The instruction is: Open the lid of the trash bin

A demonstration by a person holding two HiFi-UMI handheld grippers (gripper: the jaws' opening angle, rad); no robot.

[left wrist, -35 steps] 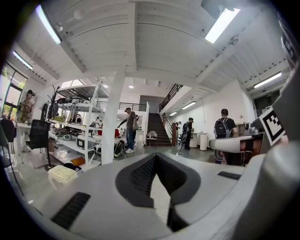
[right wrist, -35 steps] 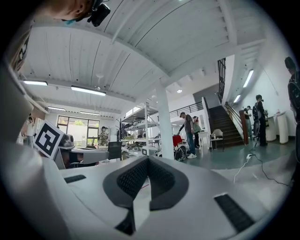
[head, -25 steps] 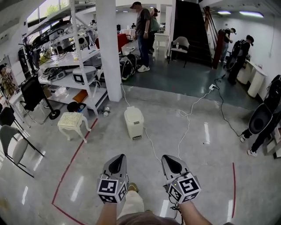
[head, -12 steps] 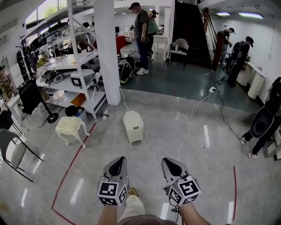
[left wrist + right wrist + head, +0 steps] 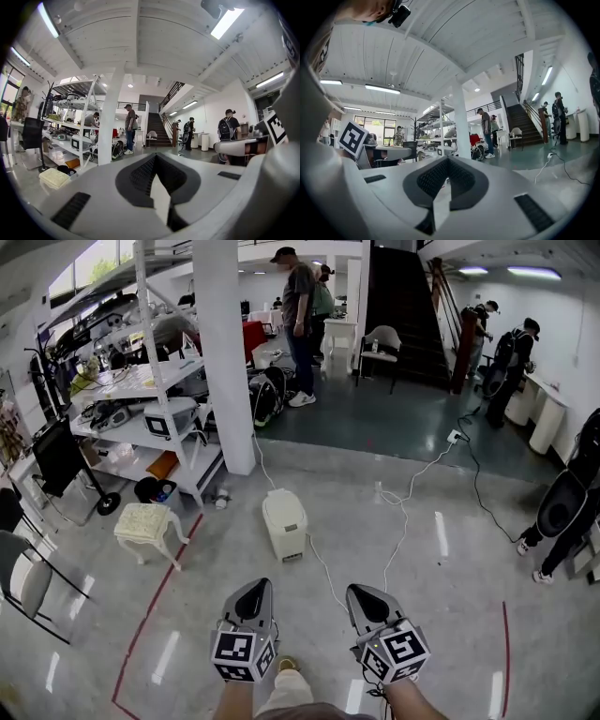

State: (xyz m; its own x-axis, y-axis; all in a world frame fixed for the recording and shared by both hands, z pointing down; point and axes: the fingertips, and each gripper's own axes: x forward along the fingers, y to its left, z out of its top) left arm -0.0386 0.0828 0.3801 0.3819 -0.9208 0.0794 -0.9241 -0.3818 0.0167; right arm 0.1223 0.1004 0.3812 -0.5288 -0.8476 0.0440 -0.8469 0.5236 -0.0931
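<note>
Approach step, bin not reached. Left gripper: jaws together, nothing between them. Right gripper: same, closed on nothing. Both are held low and side by side, pointing ahead.

Bin stands on the floor at 12 o'clock from the grippers, well apart from them, just in front of the pillar. Lid is down.

To do it well: close in square on the bin's front and stop within reach. Part one gripper's jaws before reaching, catch the lid's front lip and lift it back on its hinge. The other gripper could steady the body, since a light bin will likely slide or tip. The dark tab at the base front may be a pedal, can't tell. Mind the cable on the floor at the bin's 5 o'clock, a trip risk.

Containers, left to right: black pail by the shelf, at the bin's 10 o'clock, open top with something bluish inside. The bin's contents are hidden under the lid.
</note>
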